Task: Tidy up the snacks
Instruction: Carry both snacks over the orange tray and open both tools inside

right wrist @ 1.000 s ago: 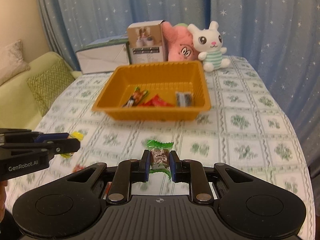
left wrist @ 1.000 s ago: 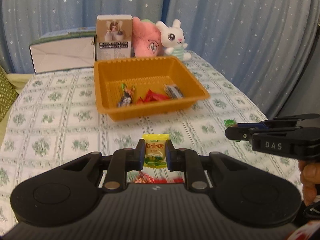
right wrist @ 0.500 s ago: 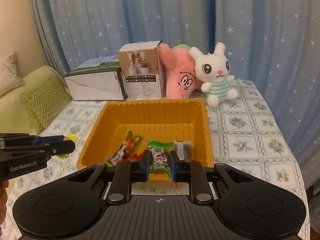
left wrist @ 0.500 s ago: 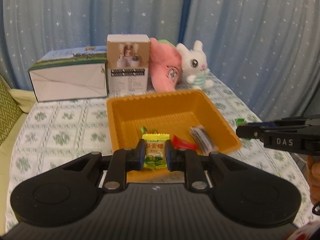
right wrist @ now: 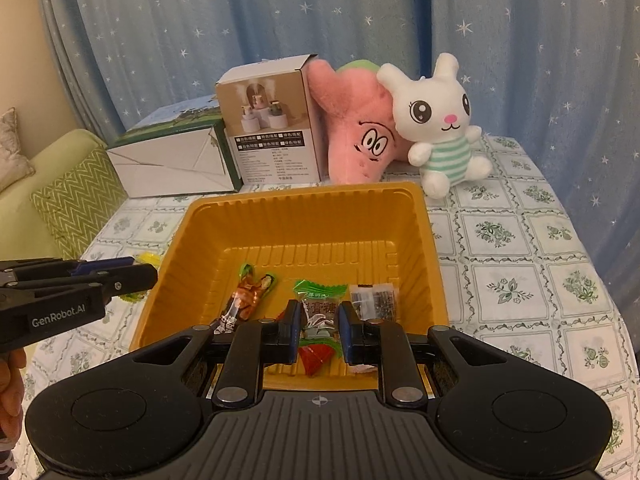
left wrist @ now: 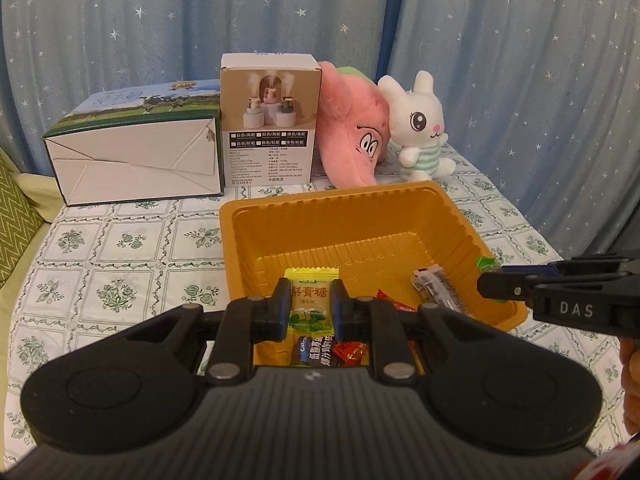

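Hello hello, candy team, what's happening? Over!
Left gripper shut on yellow candy. Right gripper shut on green candy. Both above orange tray, some snacks already inside. Nothing blocking the drop.

left gripper [left wrist: 310, 306]: jaws clamped on a yellow candy [left wrist: 310, 300]
right gripper [right wrist: 319, 320]: pinching a green-wrapped candy [right wrist: 319, 312], both tilted downward
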Tool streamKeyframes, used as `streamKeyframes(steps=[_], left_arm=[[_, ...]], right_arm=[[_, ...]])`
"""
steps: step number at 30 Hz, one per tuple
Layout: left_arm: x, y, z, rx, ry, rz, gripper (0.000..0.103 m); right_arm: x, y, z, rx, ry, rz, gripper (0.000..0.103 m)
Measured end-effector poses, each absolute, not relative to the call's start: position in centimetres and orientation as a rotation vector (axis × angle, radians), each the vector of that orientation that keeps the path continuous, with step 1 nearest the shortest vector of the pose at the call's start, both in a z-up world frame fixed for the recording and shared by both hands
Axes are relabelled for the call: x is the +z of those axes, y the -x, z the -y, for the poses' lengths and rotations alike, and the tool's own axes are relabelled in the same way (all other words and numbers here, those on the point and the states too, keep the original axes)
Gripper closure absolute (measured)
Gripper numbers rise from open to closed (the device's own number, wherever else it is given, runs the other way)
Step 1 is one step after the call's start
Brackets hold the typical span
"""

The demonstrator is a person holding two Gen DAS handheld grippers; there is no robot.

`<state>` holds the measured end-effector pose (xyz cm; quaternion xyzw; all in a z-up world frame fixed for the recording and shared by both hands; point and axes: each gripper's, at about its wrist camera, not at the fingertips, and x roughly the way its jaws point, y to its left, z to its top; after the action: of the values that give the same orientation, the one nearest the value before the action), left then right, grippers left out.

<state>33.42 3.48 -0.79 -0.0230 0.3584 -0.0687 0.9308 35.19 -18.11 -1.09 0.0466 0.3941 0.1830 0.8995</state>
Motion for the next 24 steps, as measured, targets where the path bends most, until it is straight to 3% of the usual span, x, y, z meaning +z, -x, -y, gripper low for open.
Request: streamKeyframes(steps=[4,7,21,24], left_arm=[[-1.4,-34.1,-3.4,-0.143,0.056,-0.742,0.084],[-2.0,-34.6,-3.7,-0.155,0.075,-0.770,0.074],[-1.6,-32.6,-5.1,-0.126,0.096,-0.754,0.071],[-1.6,-32.1,-5.0,-0.132,0.108,-0.753,0.059]], right_arm=[[-1.0,-35.6,18.3,0.372,-0.113,-0.813,0.083],[-1.1,-35.8,18.5,0.371,-0.124,-0.815,0.083],[-1.2,-36.6,19.0,0.359,-0.159,-0.826,0.083],[-1.2,-37.1,19.0,0.356,-0.166,-0.813,0.082]])
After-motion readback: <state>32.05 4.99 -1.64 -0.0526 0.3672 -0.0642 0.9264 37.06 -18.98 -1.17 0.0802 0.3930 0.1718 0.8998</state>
